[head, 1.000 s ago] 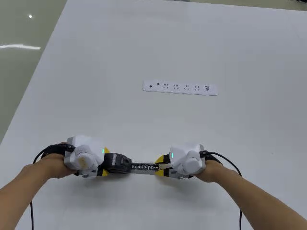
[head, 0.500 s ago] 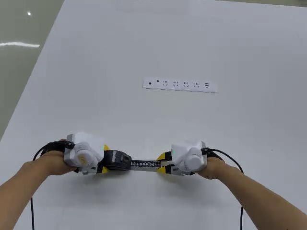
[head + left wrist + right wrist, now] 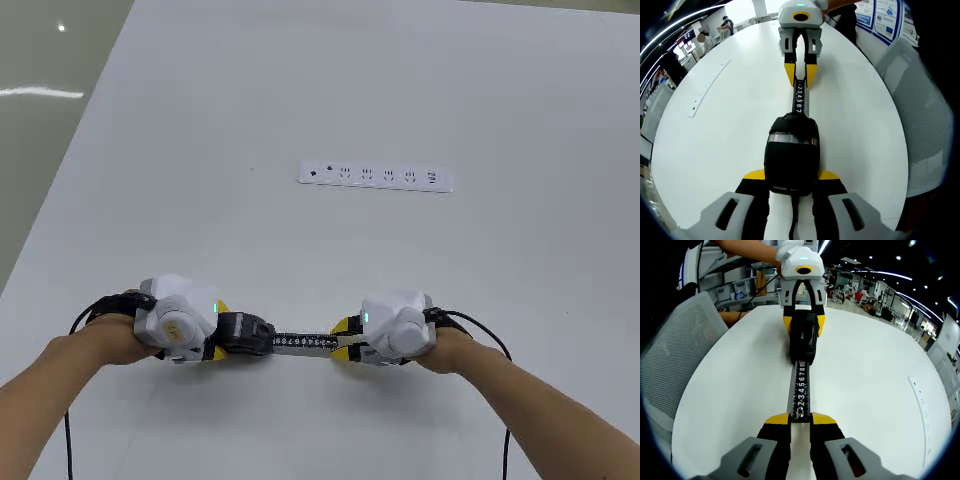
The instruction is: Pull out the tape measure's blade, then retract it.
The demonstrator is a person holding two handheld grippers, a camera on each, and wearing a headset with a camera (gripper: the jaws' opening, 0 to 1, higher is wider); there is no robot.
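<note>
At the left of the head view a hand (image 3: 108,340) holds the white left gripper (image 3: 222,335), whose yellow-tipped jaws are clamped on the sides of the black plastic tape measure case (image 3: 248,335) lying low on the white table (image 3: 300,90). In the left gripper view the same jaws (image 3: 791,176) pinch the case (image 3: 791,150) from both sides, and their pads cover its rear end, so how deep the hold goes cannot be made out. From the case a narrow white blade printed with black numerals (image 3: 305,343) runs rightward, drawn out a short way and lying just above the table. Its numerals are too small to read from the head but legible in the right gripper view (image 3: 801,387). The blade's far end sits between the closed yellow tips of the white right gripper (image 3: 345,340), which grips it. The end hook is covered by those tips (image 3: 800,419) and cannot be seen. A second hand (image 3: 452,350) holds this gripper, and black cables (image 3: 480,340) trail from both hands, running off the bottom edge. Well beyond the grippers lies a flat white power strip (image 3: 375,179), its far end cut off by the edge of the right gripper view (image 3: 924,405).
</note>
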